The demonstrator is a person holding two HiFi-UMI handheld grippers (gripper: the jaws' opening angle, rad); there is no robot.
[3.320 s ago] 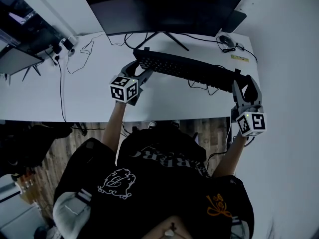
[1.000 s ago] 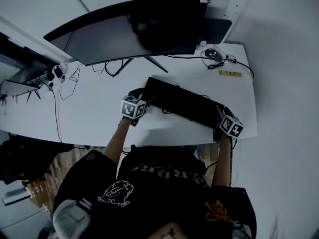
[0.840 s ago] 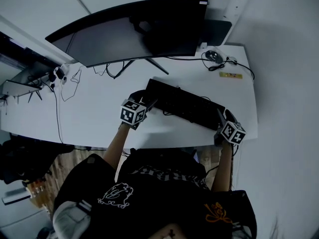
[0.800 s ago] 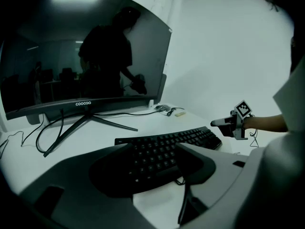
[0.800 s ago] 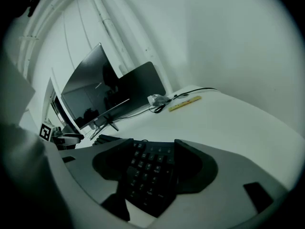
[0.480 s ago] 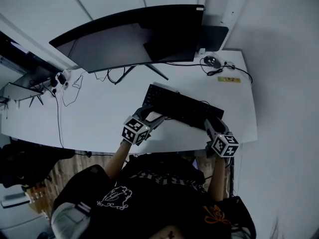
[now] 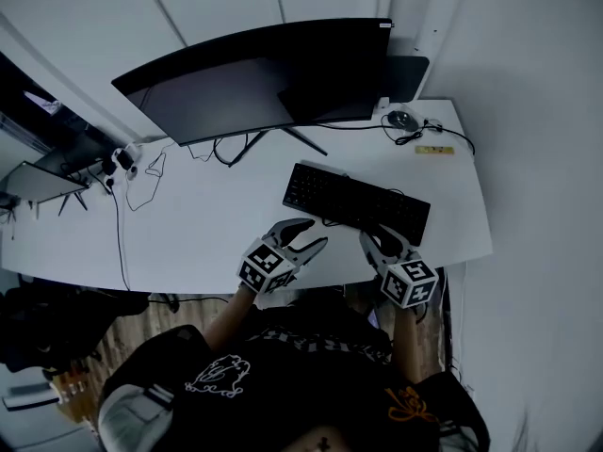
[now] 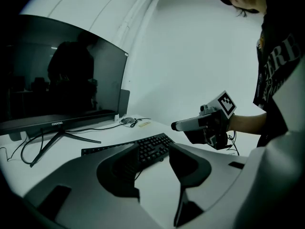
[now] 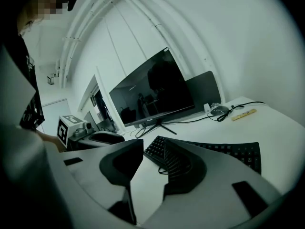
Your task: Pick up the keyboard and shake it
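Head view: keyboard lying on desk, both grippers empty

Item 1, keyboard (image 7: 356, 203): lying flat on the white desk (image 7: 203, 224), right of centre, on the near side of the monitor (image 7: 254, 78). No gripper is touching it.

Item 2, left gripper (image 7: 314, 235): hovering over the near edge of the desk, just near-left of the keyboard. Its fingers (image 8: 119, 175) are standing apart and released. The jaws have just been closing, and the left gripper view is showing only bare desk and the far-off keys in the gap.

Item 3, right gripper (image 7: 374, 238): hovering by the near edge, close to the keyboard's near right part but apart from it. Its fingers (image 9: 183, 168) are likewise parted and gripping nothing. Its jaws have also just been closing, on air.

Item 4, progress: judging by the layout, nothing is being held or shaken now. The keyboard is resting on the desk, so any lift is either over or not begun; these pictures are not settling which. If a shake is left to do, both grippers are needing to go to the keyboard's two ends first.
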